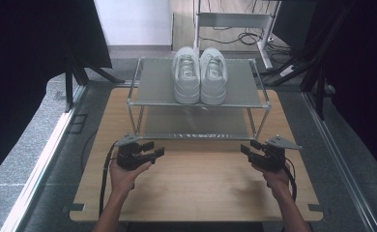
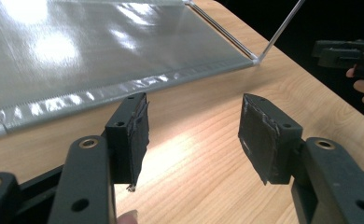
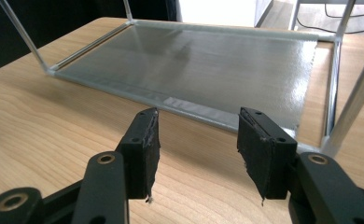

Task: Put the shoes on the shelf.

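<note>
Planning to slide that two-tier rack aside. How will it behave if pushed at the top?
The rack looks light, with thin metal legs, so it probably slides easily on the smooth wooden table. The shoes on top may make it tip.

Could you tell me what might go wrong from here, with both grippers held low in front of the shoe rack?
1. The pair of white shoes sits on the top shelf right at its front edge, so a nudge could tip it off.
2. The rack looks light on thin legs; a knock from the left gripper or right gripper might shift it.
3. Both grippers are open and empty, so a grasp of the shoes may be uneven.
</note>
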{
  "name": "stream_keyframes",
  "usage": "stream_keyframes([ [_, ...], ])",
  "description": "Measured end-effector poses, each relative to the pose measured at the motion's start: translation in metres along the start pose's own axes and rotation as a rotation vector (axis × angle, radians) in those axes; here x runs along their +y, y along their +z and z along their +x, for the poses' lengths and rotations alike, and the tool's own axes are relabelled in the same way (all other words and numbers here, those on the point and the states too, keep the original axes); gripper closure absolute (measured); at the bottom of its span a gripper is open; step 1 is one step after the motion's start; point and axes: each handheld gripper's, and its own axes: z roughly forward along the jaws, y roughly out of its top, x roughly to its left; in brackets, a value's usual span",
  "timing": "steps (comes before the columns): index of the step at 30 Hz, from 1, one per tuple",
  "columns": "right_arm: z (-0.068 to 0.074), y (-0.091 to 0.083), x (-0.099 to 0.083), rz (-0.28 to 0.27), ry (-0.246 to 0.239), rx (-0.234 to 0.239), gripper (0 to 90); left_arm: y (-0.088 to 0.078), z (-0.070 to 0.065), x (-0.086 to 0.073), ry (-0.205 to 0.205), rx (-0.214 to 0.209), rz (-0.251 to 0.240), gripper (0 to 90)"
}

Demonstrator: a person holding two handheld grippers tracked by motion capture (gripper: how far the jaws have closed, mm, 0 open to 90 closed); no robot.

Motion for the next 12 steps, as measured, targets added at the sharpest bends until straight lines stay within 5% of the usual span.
stream_keyframes([
  [9, 0.0007, -0.0025, -0.0032, -0.006, 0.001, 0.014, 48.3, 0.0013, 0.0043, -0.0041, -0.041, -0.010, -0.009, 41.9],
  [12, -0.0063, -0.0033, -0.0087, 0.040, 0.014, 0.020, 46.5, 0.0033, 0.0062, -0.0067, -0.042, -0.006, 0.003, 41.5],
])
